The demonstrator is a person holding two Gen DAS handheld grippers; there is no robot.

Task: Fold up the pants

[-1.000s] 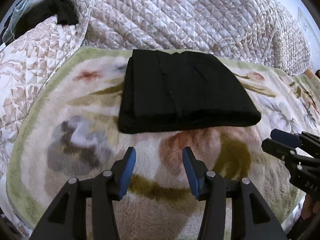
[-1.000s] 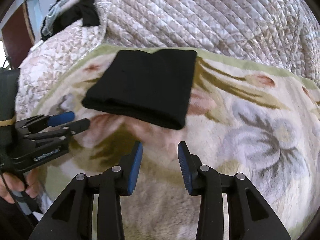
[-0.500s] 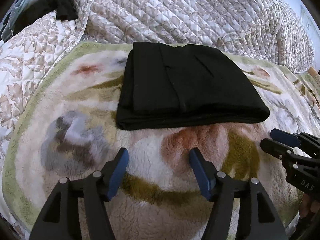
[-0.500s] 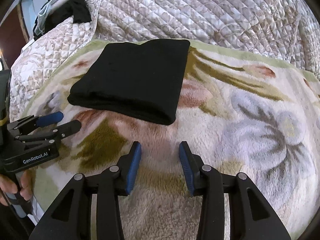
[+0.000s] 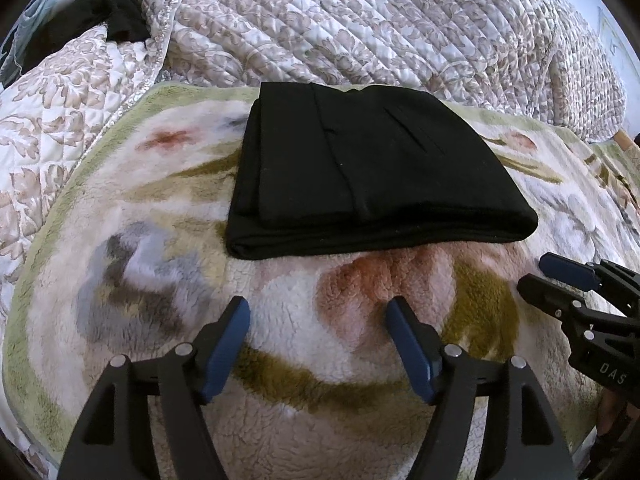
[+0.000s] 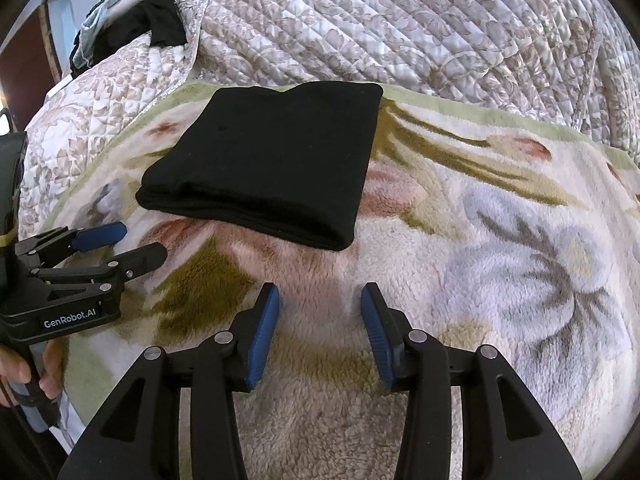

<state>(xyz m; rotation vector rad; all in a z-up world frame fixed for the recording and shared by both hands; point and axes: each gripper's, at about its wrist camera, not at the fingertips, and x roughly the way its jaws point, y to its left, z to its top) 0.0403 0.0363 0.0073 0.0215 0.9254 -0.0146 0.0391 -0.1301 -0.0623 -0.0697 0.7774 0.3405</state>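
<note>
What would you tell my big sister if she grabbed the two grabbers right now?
Left gripper: open, empty, above the fuzzy blanket.
Right gripper: open, empty, beside it.
Black pants: lying on the blanket in front of both grippers, neither touching them.
Done: pants sit in a neat folded stack.
Left: probably nothing, maybe just check the edges.

Soft, even daylight; sharp centre, heavy fisheye bending and dark corners.

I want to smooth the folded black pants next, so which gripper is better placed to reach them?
Probably left. The left gripper is open and faces the pants squarely. The right gripper, also open, points past their corner at the bare blanket.
</note>
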